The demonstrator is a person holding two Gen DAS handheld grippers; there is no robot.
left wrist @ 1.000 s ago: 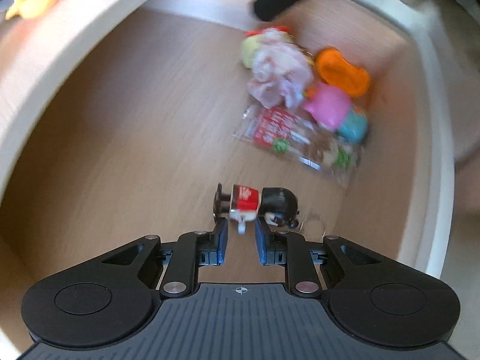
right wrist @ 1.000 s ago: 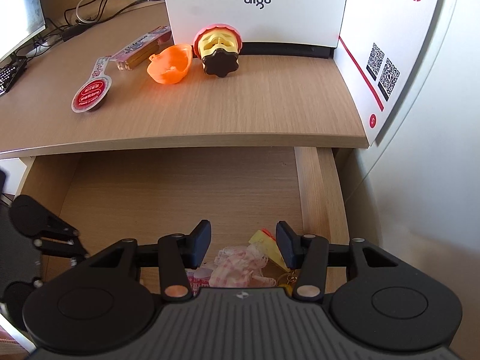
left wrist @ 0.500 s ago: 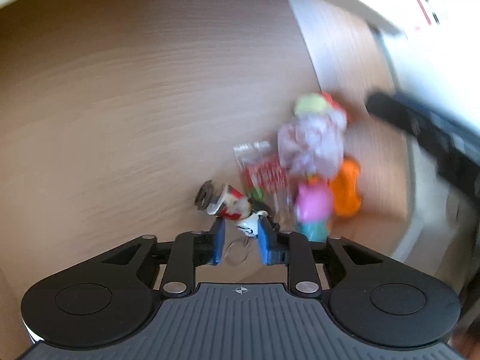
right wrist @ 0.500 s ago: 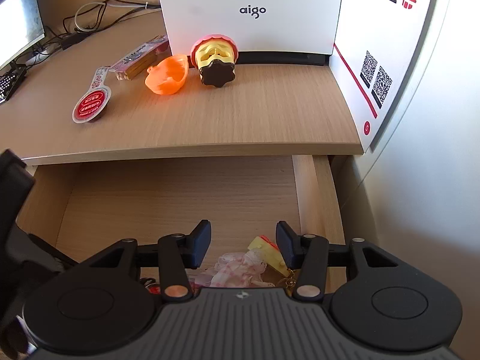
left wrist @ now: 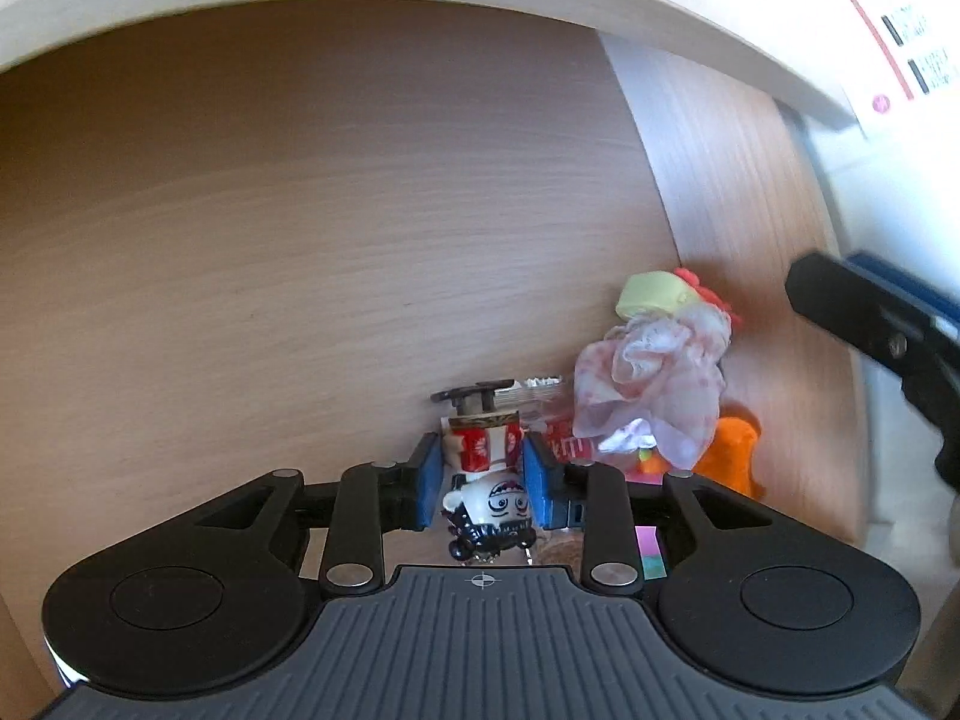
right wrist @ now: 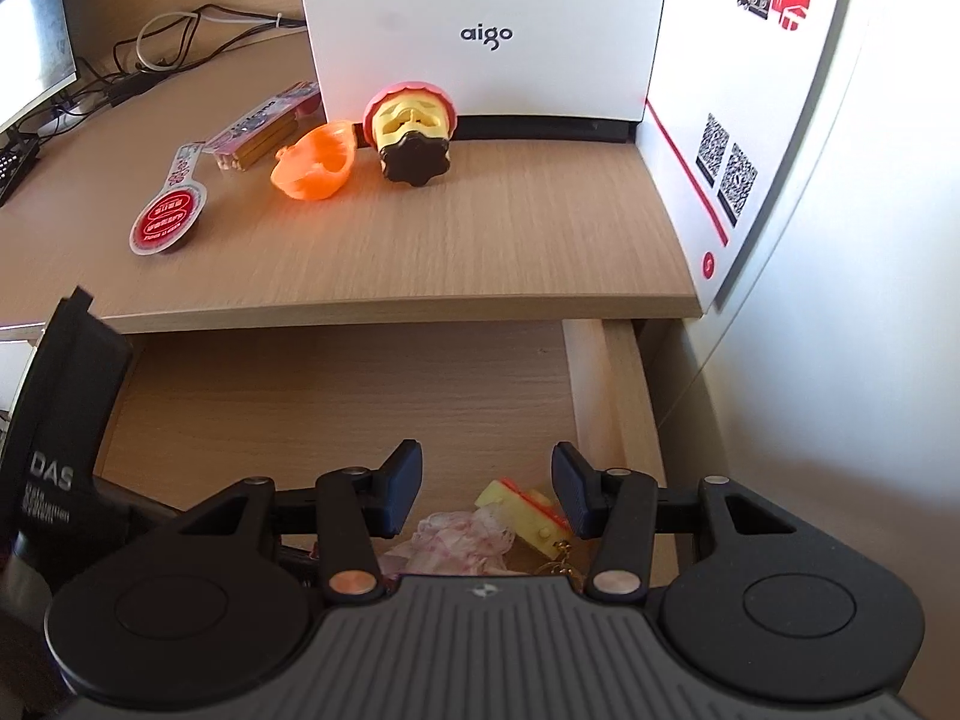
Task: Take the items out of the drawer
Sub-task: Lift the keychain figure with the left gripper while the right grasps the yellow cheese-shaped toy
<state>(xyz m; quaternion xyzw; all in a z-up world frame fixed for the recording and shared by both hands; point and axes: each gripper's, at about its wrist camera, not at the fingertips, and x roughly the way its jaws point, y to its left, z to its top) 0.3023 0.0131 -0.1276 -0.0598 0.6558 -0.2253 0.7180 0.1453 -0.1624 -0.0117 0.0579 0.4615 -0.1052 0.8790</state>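
Note:
My left gripper (left wrist: 483, 480) is shut on a small toy figurine (left wrist: 483, 450) with a red body, a white face and a dark base, held between the blue pads (left wrist: 427, 480) inside the open wooden drawer (left wrist: 300, 270). A pink cloth (left wrist: 654, 378), a yellow-green toy (left wrist: 651, 294), an orange toy (left wrist: 735, 450) and a red snack packet (left wrist: 564, 447) lie at the drawer's right side. My right gripper (right wrist: 486, 489) hovers open over the drawer (right wrist: 336, 408), above the pink cloth (right wrist: 462, 546) and a yellow toy (right wrist: 522, 510).
On the desk top (right wrist: 480, 240) sit an orange bowl-shaped toy (right wrist: 312, 165), a yellow toy with a pink cap (right wrist: 411, 132), a red-lidded cup (right wrist: 168, 219), a stick-snack pack (right wrist: 264, 129) and a white box (right wrist: 480, 24). A wall runs along the right.
My left gripper has turned and swung round with the figurine between its pads; the figurine now points head-first at the camera. The right gripper drew slightly nearer the desk and stays open.

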